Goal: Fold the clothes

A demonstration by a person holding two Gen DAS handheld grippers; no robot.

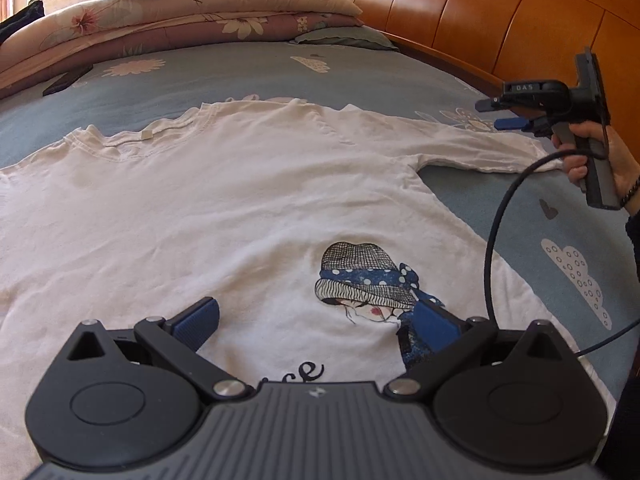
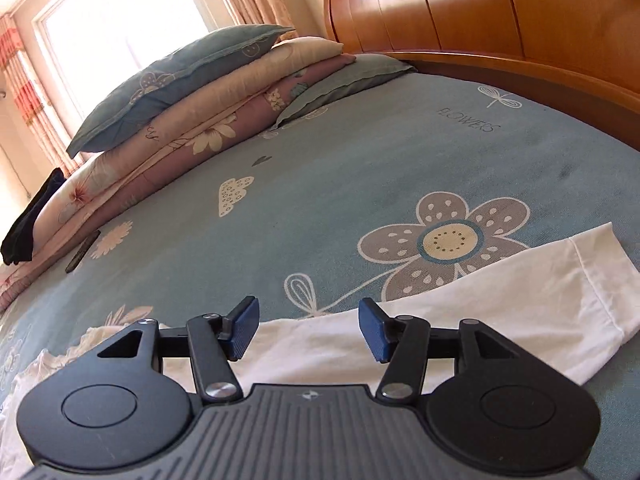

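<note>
We see a white long-sleeved shirt (image 1: pixel 208 208) spread flat on a bed (image 1: pixel 360 80) covered by a blue sheet printed with flowers and clouds. Our left tool (image 1: pixel 316 324) hangs low over the lower body of the shirt, its two blue fingers (image 1: pixel 198 322) spread wide apart with nothing between them. Straight ahead of it, between the fingers, lies the shirt's print of a figure in a checked hat with a blue dotted band (image 1: pixel 366 280); the collar (image 1: pixel 132 140) lies further ahead and to the left.

Our right tool (image 2: pixel 308 328) shows in the left wrist view far ahead and to the right of the left one, held by a hand (image 1: pixel 608 160) on its grip, with a black cable (image 1: pixel 492 240) looping down from it. In its own view its blue fingers (image 2: pixel 242 328) stand apart and empty, poised over the shirt's sleeve (image 2: pixel 500 304); whether they touch the cloth we cannot tell. The sleeve runs from below the tool out to the right, ending in a hemmed cuff (image 2: pixel 600 272).

Beyond both tools, a stack of folded quilts and pillows (image 2: pixel 192 100) rests near the far end of the bed, and a wooden headboard (image 2: pixel 480 8) runs along the right side. A dark flat object (image 2: pixel 82 254) lies on the sheet beside the stack
</note>
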